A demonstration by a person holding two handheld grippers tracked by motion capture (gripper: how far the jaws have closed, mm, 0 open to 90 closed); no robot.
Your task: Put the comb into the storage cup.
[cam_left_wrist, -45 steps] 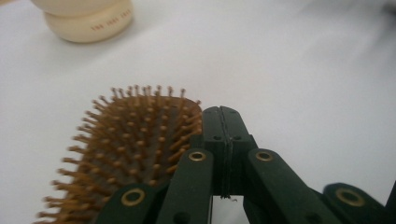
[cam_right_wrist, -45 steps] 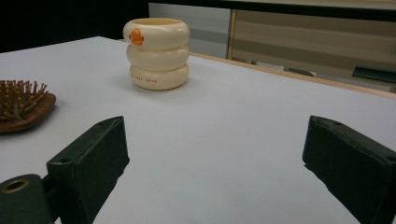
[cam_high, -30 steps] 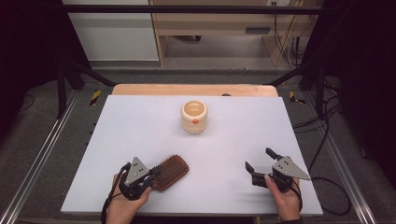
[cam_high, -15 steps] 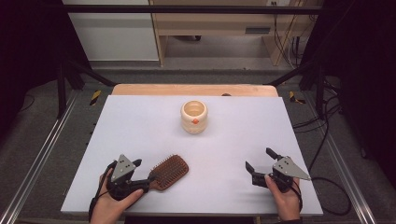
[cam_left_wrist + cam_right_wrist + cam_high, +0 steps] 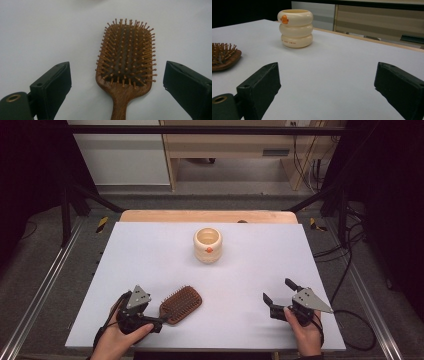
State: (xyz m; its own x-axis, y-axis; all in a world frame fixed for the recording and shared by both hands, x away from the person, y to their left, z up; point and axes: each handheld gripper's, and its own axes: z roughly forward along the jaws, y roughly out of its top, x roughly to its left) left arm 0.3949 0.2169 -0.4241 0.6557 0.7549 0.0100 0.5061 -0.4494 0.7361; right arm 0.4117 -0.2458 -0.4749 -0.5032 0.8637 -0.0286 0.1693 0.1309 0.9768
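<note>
A wooden paddle hairbrush (image 5: pixel 182 304) lies bristles up on the white table top (image 5: pixel 150 255), near the front left. My left gripper (image 5: pixel 152 321) sits at its handle end. In the left gripper view the brush (image 5: pixel 126 55) and its handle lie between the jaws of the left gripper (image 5: pixel 116 66), which have just been opening and stand wide, touching nothing. My right gripper (image 5: pixel 279 291) rests at the front right, open and empty. In the right gripper view the right gripper (image 5: pixel 327 66) faces a cream ringed cup (image 5: pixel 295 25), with the brush (image 5: pixel 223 56) at the left.
The cream cup (image 5: pixel 207 245) stands upright at the middle back of the table. A wooden strip (image 5: pixel 207 216) runs along the far edge. Metal rails flank the table and cables (image 5: pixel 350 270) lie on the floor at the right.
The left gripper's jaws have opened and let go of the brush handle, and the hand has drawn back slightly to the left. The brush lies flat. The right gripper has not moved.
</note>
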